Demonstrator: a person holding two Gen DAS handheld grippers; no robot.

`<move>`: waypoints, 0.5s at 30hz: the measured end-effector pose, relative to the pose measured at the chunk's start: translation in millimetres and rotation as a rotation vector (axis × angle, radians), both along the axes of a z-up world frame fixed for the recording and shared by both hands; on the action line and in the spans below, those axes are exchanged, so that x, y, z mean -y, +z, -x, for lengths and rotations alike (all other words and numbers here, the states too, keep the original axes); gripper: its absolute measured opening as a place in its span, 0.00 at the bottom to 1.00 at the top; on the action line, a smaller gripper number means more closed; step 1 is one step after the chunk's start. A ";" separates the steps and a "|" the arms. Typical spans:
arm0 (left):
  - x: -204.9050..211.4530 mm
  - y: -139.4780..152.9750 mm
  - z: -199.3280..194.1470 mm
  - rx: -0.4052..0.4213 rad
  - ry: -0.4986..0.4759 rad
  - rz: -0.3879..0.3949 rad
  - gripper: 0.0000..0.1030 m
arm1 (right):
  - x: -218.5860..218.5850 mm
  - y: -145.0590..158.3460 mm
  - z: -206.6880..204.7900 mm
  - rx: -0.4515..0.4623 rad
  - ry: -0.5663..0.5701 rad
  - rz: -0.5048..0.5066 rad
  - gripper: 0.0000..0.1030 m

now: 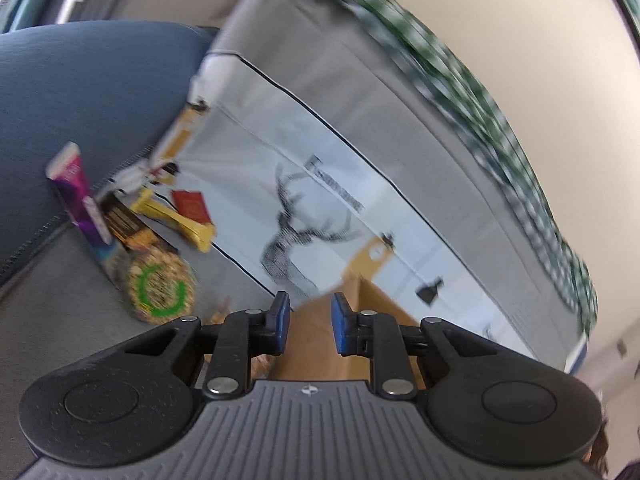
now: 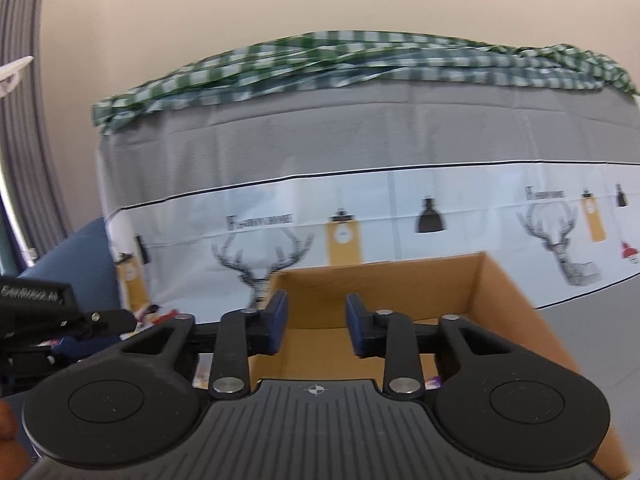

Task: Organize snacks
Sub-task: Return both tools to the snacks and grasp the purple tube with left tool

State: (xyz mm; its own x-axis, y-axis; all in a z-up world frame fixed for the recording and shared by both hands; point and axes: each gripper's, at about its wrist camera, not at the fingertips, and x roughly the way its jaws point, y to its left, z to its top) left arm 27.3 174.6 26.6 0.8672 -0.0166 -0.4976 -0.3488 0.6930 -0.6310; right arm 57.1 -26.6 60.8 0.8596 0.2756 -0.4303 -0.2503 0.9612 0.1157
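Observation:
Several snacks lie in a heap on the grey surface at the left of the left wrist view: a purple packet (image 1: 80, 196), a dark bar (image 1: 124, 220), a yellow bar (image 1: 180, 224), a red packet (image 1: 191, 204) and a round pack with a green ring (image 1: 160, 288). My left gripper (image 1: 308, 322) hovers over a corner of the brown cardboard box (image 1: 360, 312), jaws narrowly apart with nothing between them. My right gripper (image 2: 316, 328) is over the open cardboard box (image 2: 500, 292), its jaws also narrowly apart and empty. The box's floor is mostly hidden behind the gripper.
A deer-print cloth (image 2: 400, 216) hangs over a grey block right behind the box, with a green checked cloth (image 2: 360, 64) on top. A blue cushion (image 1: 92, 92) rises behind the snack heap. The left tool (image 2: 48, 316) shows at the right view's left edge.

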 end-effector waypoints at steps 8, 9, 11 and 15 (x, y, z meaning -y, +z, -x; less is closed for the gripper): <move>-63.9 -15.0 9.7 -0.081 0.176 0.095 0.24 | -54.7 -13.4 16.3 -0.034 0.118 -0.032 0.32; -72.0 -20.3 11.0 -0.098 0.199 0.120 0.24 | -63.5 -16.4 18.5 -0.038 0.130 -0.025 0.32; -86.1 -30.9 12.4 -0.139 0.238 0.170 0.24 | -80.9 -22.8 21.4 -0.053 0.160 -0.012 0.32; -100.0 -48.3 12.9 -0.209 0.287 0.217 0.24 | -118.4 -38.5 23.4 -0.076 0.195 0.054 0.32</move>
